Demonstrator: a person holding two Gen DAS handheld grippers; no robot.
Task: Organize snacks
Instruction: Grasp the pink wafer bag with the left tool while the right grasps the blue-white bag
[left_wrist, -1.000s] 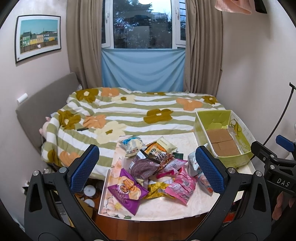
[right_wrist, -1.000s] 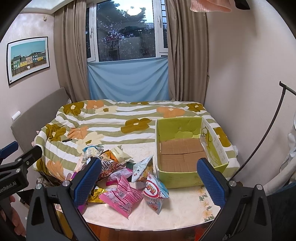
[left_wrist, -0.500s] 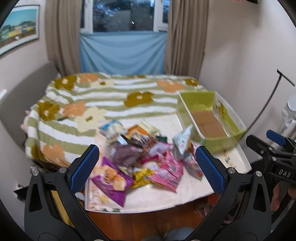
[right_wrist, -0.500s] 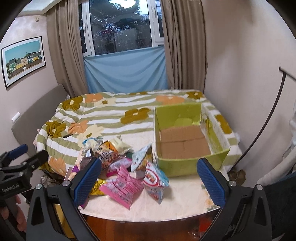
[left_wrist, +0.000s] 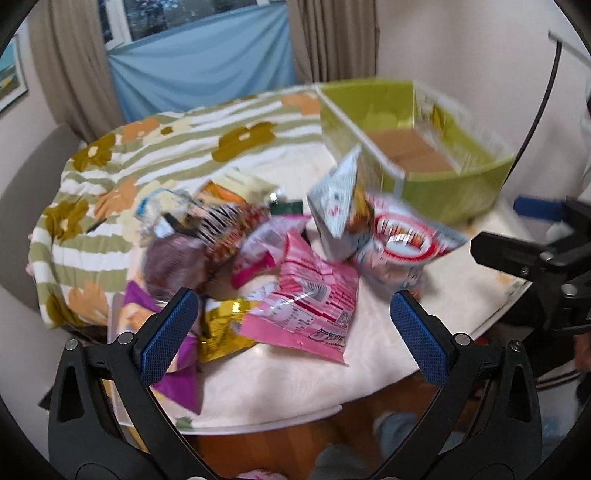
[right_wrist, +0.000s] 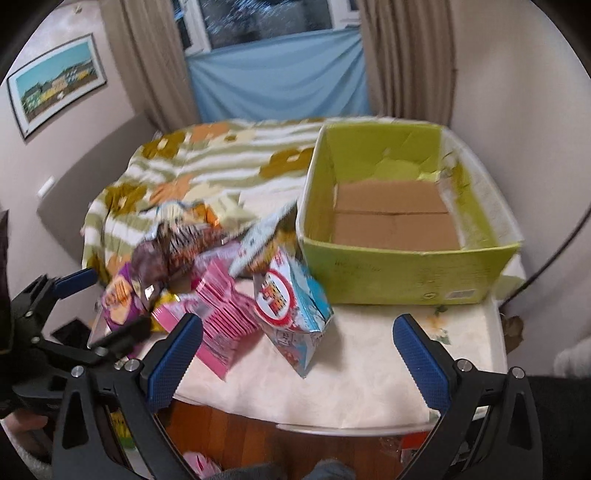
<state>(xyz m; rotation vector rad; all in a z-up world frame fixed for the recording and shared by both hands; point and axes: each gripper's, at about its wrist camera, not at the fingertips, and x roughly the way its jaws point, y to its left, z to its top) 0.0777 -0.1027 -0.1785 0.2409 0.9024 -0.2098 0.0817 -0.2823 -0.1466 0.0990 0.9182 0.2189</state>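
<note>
Both tools, left tool (left_wrist: 290, 323) and right tool (right_wrist: 297, 347), gape empty; overlapping snack bags (left_wrist: 306, 306) at frame centre risk a double grab or slide off the worktop (right_wrist: 369, 369).

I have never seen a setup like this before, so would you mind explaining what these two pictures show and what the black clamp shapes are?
There is no robot here. A person holds a two-finger gripper in each hand, and each gripper carries a wide-angle camera looking along its fingers. One picture comes from the left gripper, the other from the right gripper; the black arms with blue pads are their fingers. Both are open and hold nothing. On the white table lies a pile of snack packets, among them a pink packet, a purple packet and a light blue packet. Beside them stands an empty green box with a cardboard floor. Behind is a bed with a flowered cover. The pictures are somewhat blurred.
</note>
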